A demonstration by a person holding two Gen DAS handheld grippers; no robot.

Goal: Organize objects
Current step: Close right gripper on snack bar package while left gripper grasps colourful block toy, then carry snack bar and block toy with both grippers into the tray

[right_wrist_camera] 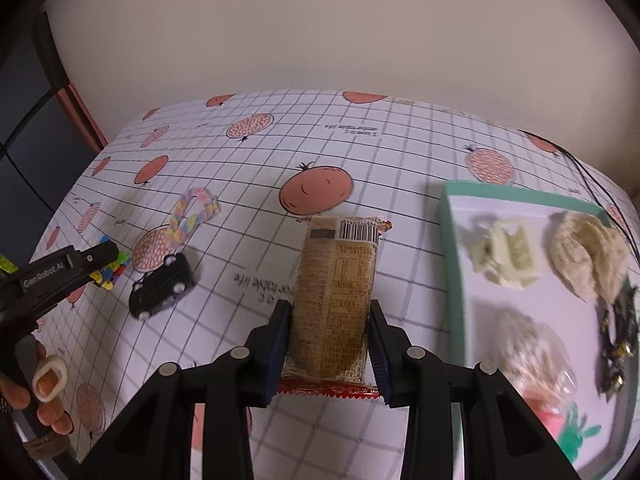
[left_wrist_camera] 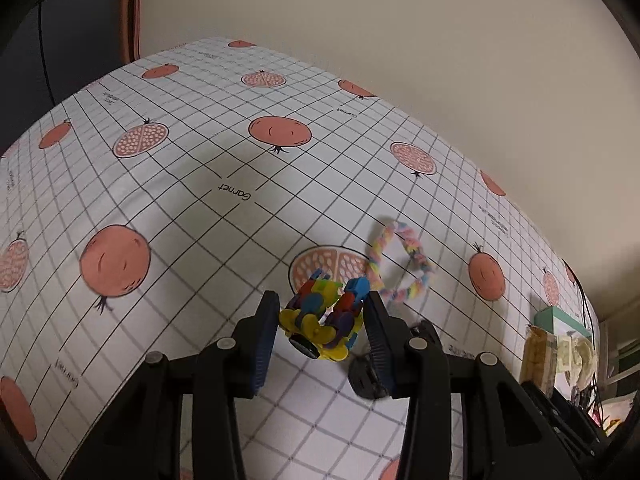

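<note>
Left wrist view: left tongs [left_wrist_camera: 322, 322] closed around a multicoloured toy of interlocking plastic discs [left_wrist_camera: 324, 318], yellow, blue, red and green, held at lower centre of frame just above the counter [left_wrist_camera: 180, 200] with its gridded pomegranate cloth. Just beyond, toward the right, a pastel braided loop of fuzzy cord [left_wrist_camera: 400, 264] lying flat. At the right edge, a teal-rimmed tray [left_wrist_camera: 560, 316], well apart. "Garnet" printed on the cloth, upside down, mid-frame.

Right wrist view: right tongs [right_wrist_camera: 328, 340] clamped on a tan foil snack packet with red crimped ends [right_wrist_camera: 338, 296], long axis running straight away from the camera, barcode end farthest. Teal-rimmed tray [right_wrist_camera: 452, 260] just to the right of the packet, already holding a pale hair claw [right_wrist_camera: 506, 256], a beige fluffy piece [right_wrist_camera: 588, 256] and other blurred items. Probably a short sideways shift right to drop it in; right tongs far nearer the tray. At left, a black toy car [right_wrist_camera: 162, 288] on the cloth, and the left tongs marked "GenRobot.AI". Packet print too small to read.
</note>
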